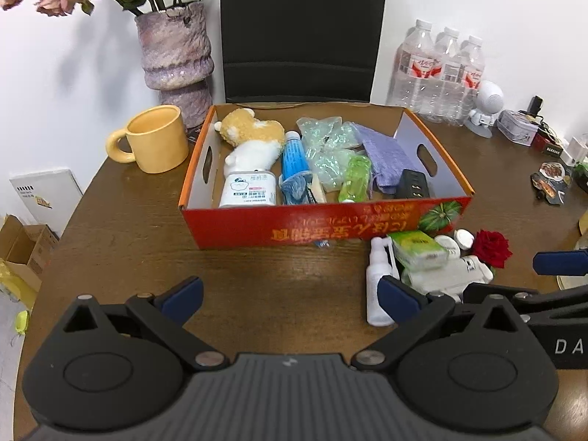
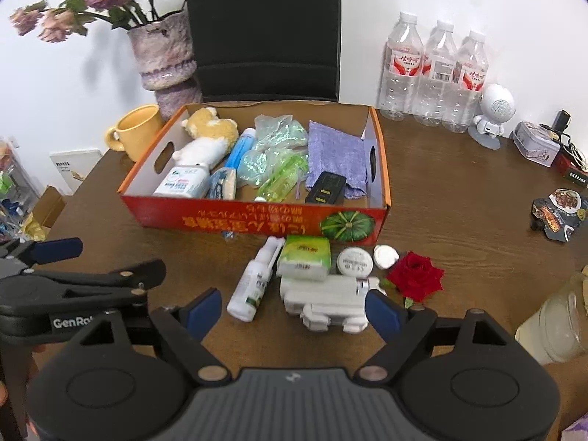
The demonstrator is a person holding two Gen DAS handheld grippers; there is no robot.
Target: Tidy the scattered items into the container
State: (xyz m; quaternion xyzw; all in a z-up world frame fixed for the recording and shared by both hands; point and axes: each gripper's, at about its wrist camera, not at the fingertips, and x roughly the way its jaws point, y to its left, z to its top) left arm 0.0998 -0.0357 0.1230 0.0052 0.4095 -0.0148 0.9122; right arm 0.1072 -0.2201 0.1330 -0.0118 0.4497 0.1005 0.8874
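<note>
red rose [image 2: 415, 278] and round tins [image 2: 355, 261] show fully only from my right wrist; the left view crowds them. both grippers' fingers [image 1: 183, 296] stand spread, pinching nothing.

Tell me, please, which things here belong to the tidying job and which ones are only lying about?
Job:
- orange cardboard box
- white spray bottle
- green tissue pack
- white toy robot
- round white jar
- white lid
- red rose

Lying about:
- yellow mug
- flower vase
- water bottles
- snack packet

An orange cardboard box [image 2: 257, 217] sits open and part-filled. Just before it lie a spray bottle [image 2: 253, 283], tissue pack [image 2: 305, 257], white blocks [image 2: 323, 301] and red rose [image 2: 415, 275].
</note>
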